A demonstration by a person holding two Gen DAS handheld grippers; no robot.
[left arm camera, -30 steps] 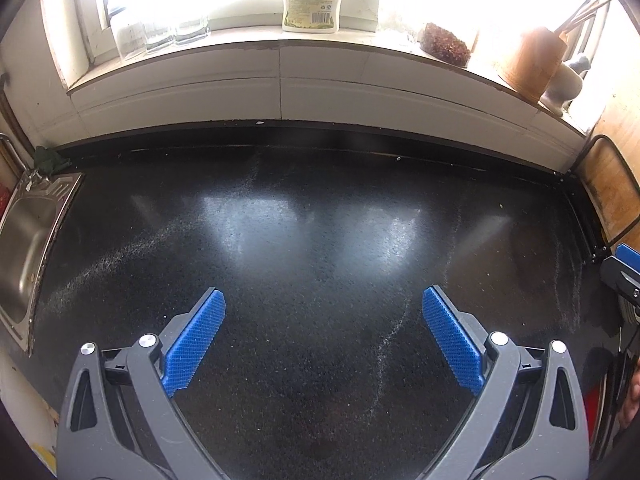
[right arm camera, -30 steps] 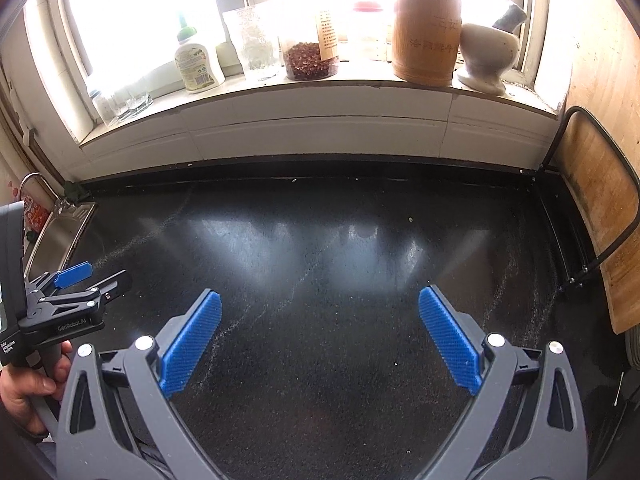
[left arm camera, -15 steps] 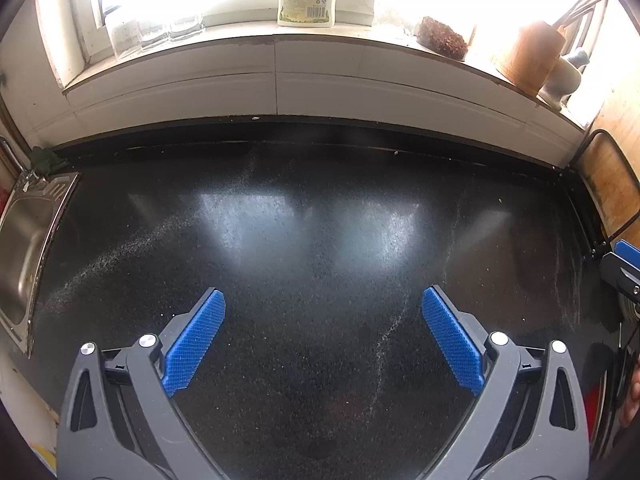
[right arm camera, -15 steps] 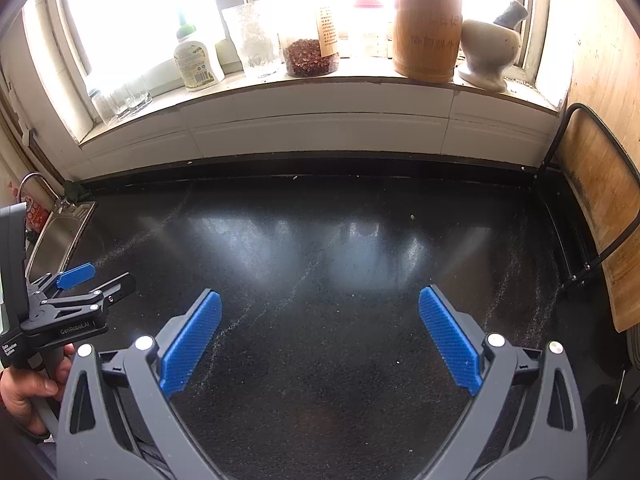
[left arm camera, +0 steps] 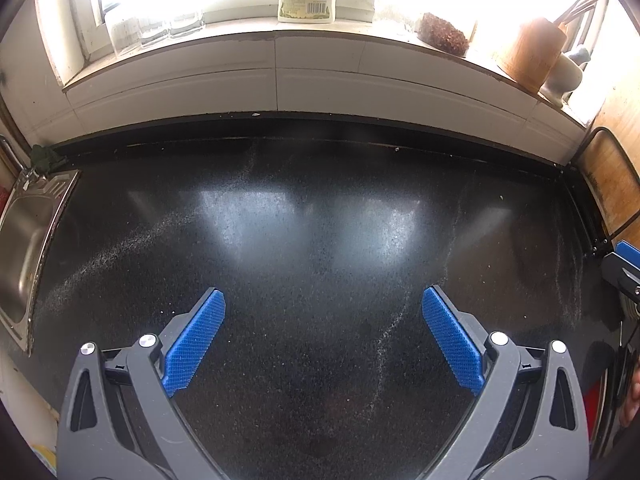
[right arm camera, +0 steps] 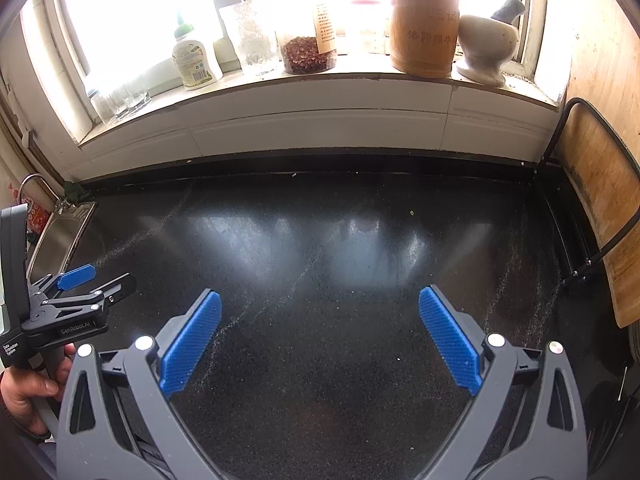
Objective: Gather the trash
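My left gripper (left arm camera: 322,300) is open and empty above a black speckled countertop (left arm camera: 320,220). My right gripper (right arm camera: 320,300) is open and empty above the same countertop (right arm camera: 340,240). The left gripper also shows at the left edge of the right wrist view (right arm camera: 94,280), held in a hand. Only tiny crumbs lie on the counter, such as one near the back (right arm camera: 411,213). No larger piece of trash is in view.
A steel sink (left arm camera: 24,240) is at the left end. The windowsill holds a detergent bottle (right arm camera: 196,60), glasses (right arm camera: 120,96), jars (right arm camera: 308,48), a wooden utensil holder (right arm camera: 424,24) and a mortar (right arm camera: 486,48). A cutting board in a rack (right arm camera: 600,200) stands at the right.
Both grippers stay open. The left wrist view has shifted slightly, with the windowsill items sliding a little left. The left gripper has moved slightly forward in the right wrist view.
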